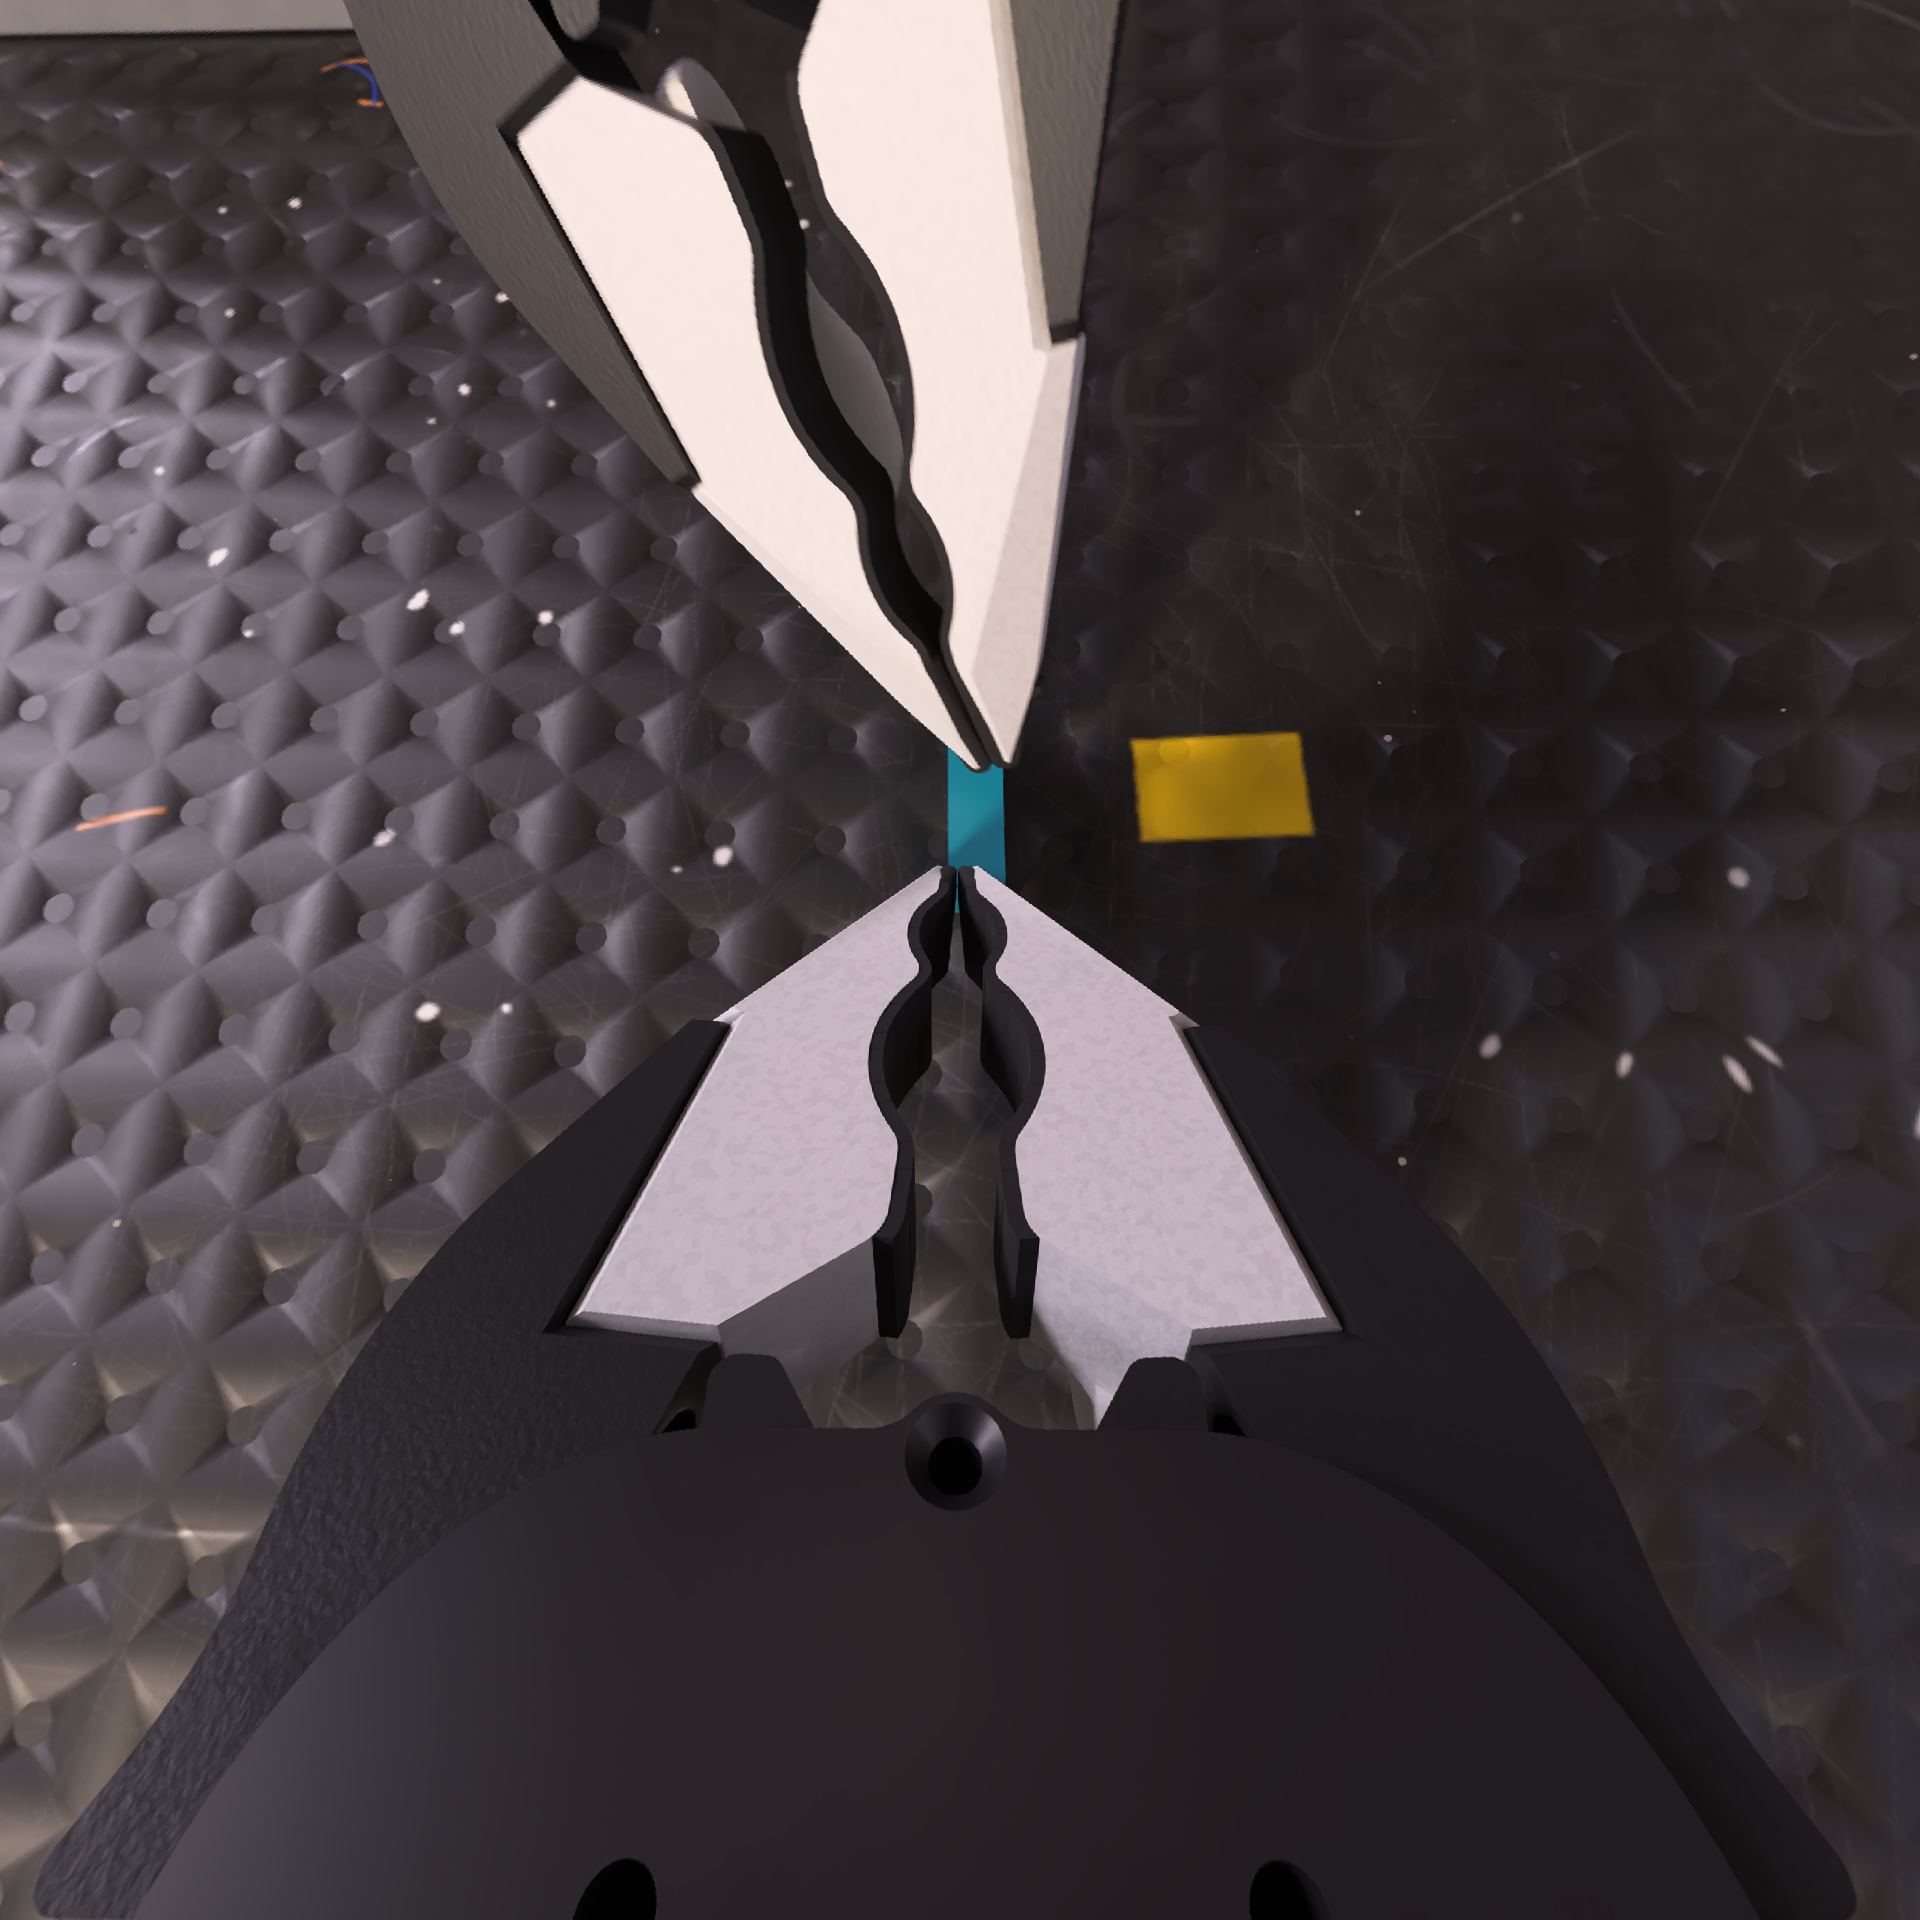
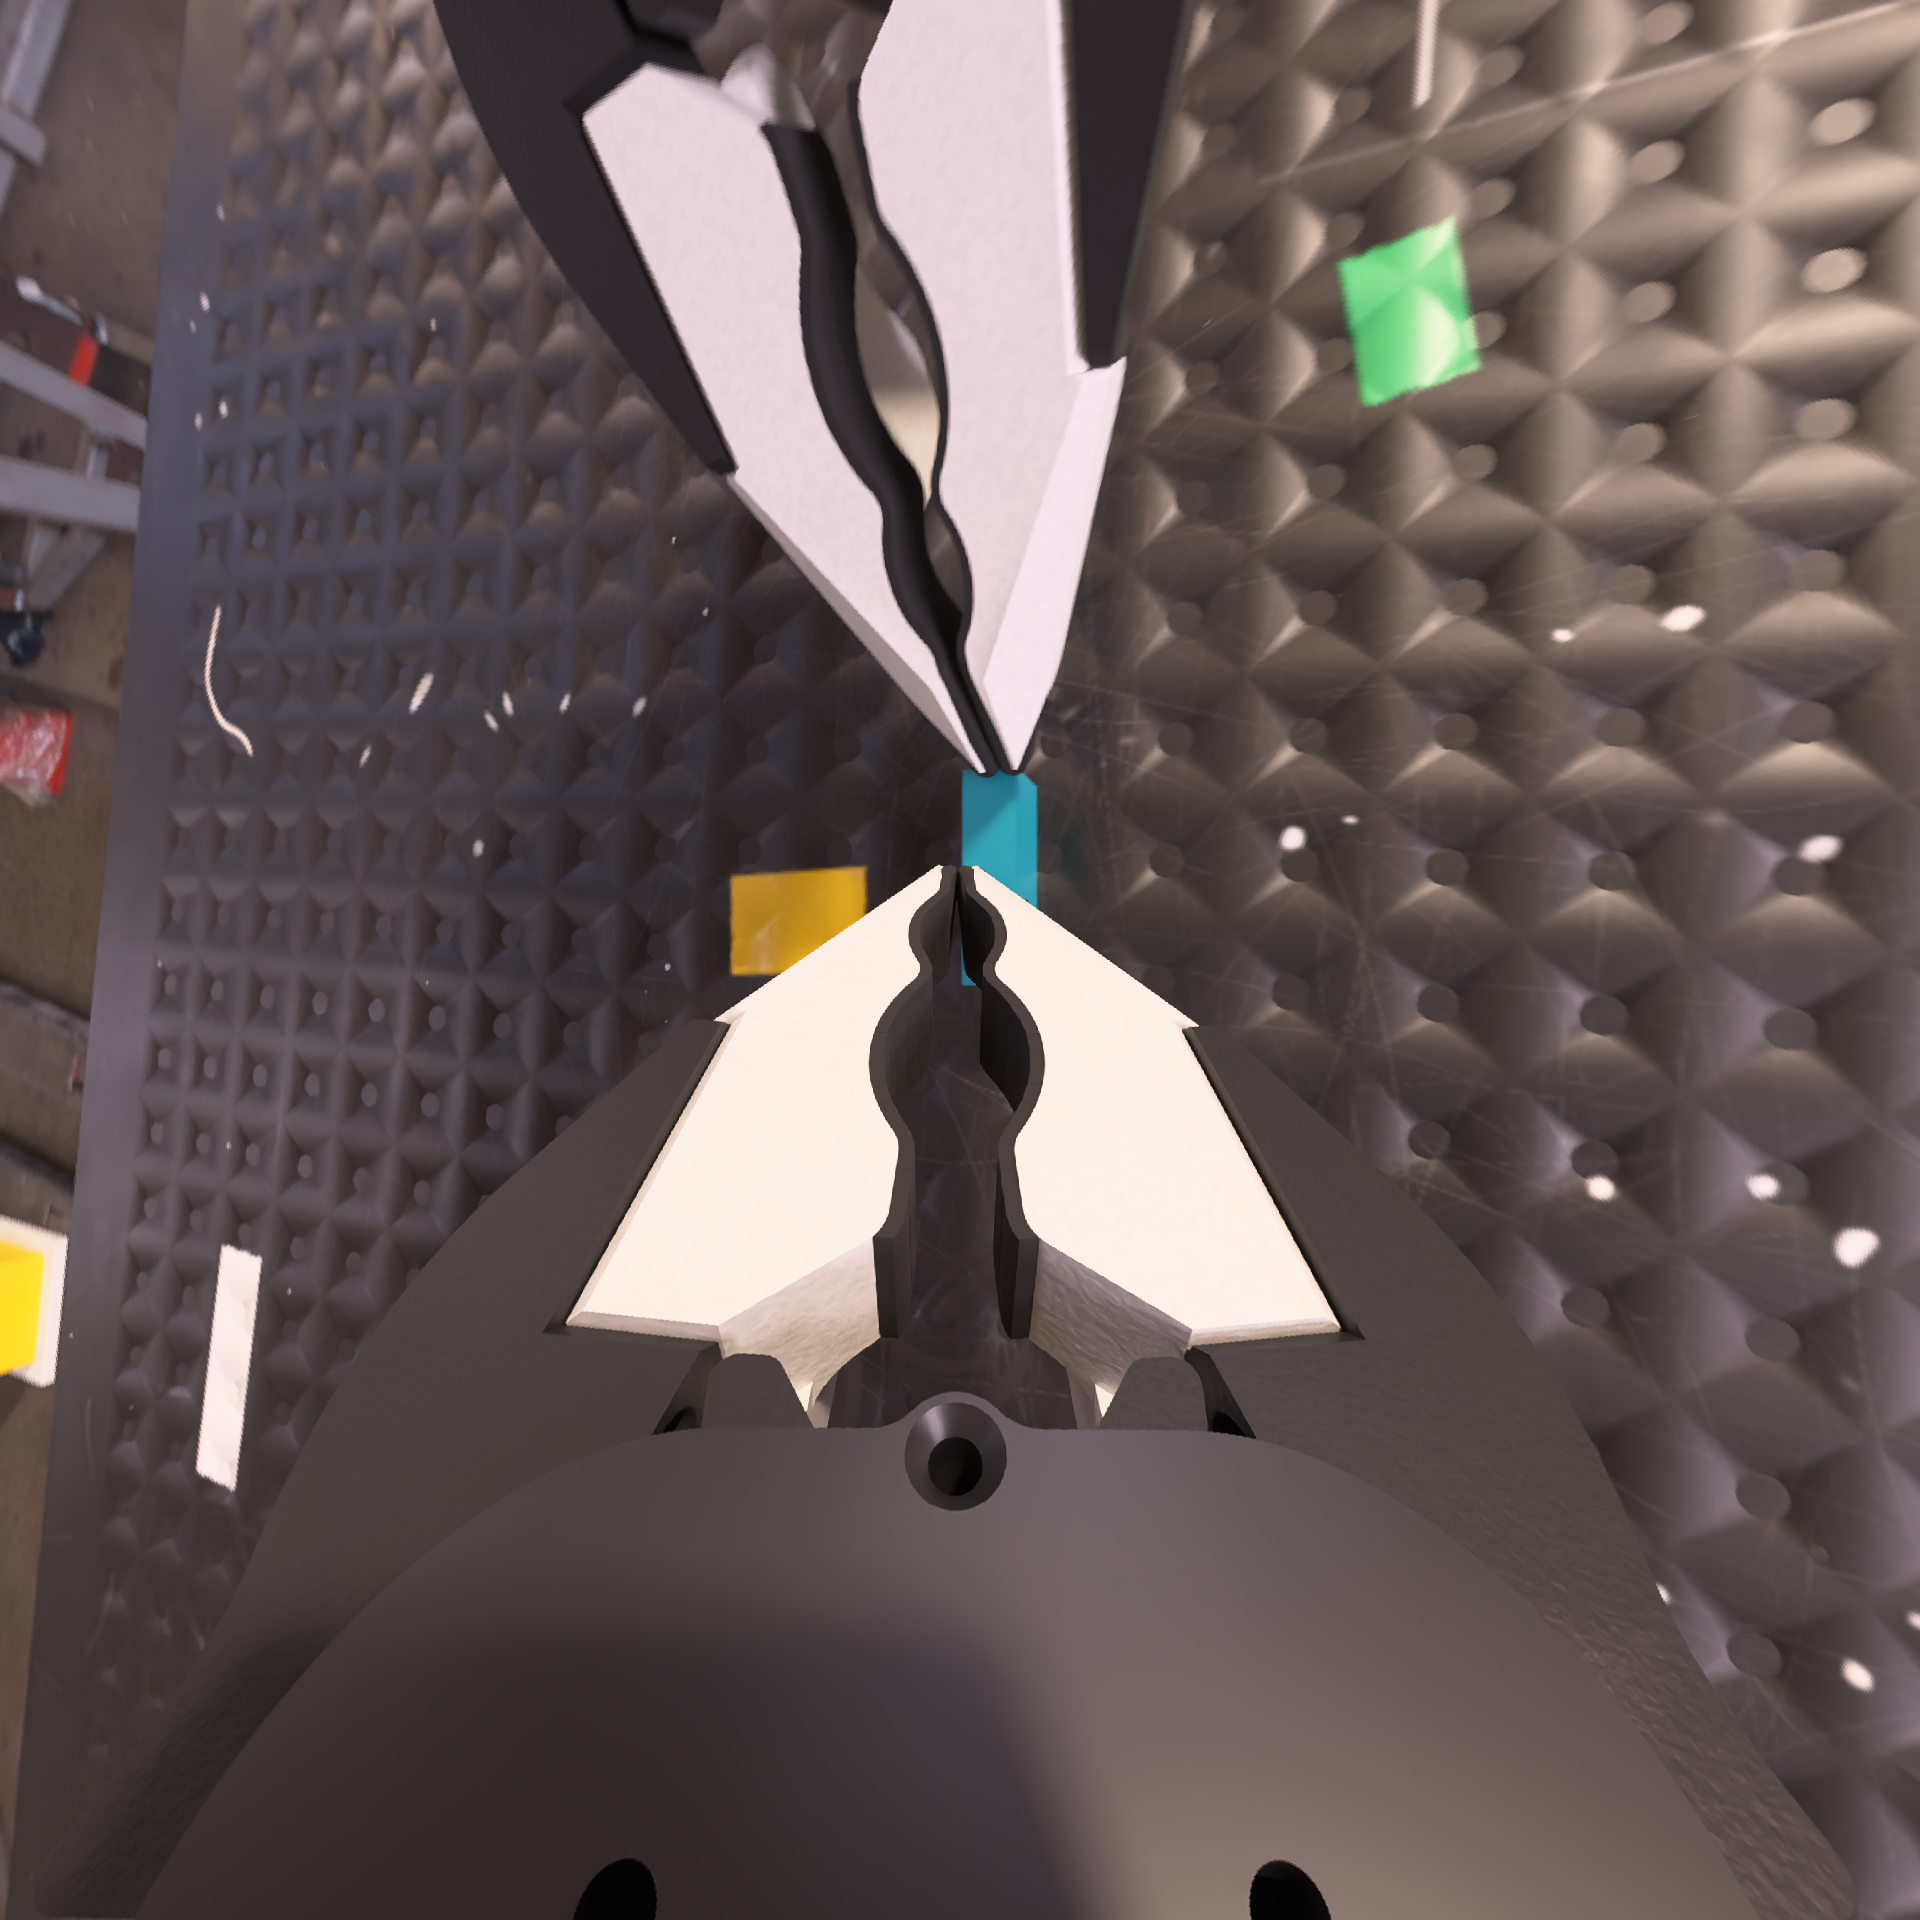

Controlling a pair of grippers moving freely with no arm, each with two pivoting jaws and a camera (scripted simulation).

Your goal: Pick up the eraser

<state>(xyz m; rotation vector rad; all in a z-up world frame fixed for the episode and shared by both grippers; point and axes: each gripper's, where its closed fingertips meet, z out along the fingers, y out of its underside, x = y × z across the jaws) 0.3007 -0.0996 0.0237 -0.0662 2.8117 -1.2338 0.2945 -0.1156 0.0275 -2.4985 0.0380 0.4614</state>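
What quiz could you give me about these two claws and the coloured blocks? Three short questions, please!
1. True or false: the yellow block touches the teal eraser.
2. Which block shows only in the right wrist view? A) green block B) purple block C) orange block
3. Fill in: the left gripper and the right gripper both have fingers that are ___ (wide open / shut).

Key: 1 false, they lie apart; 2 A; 3 shut.
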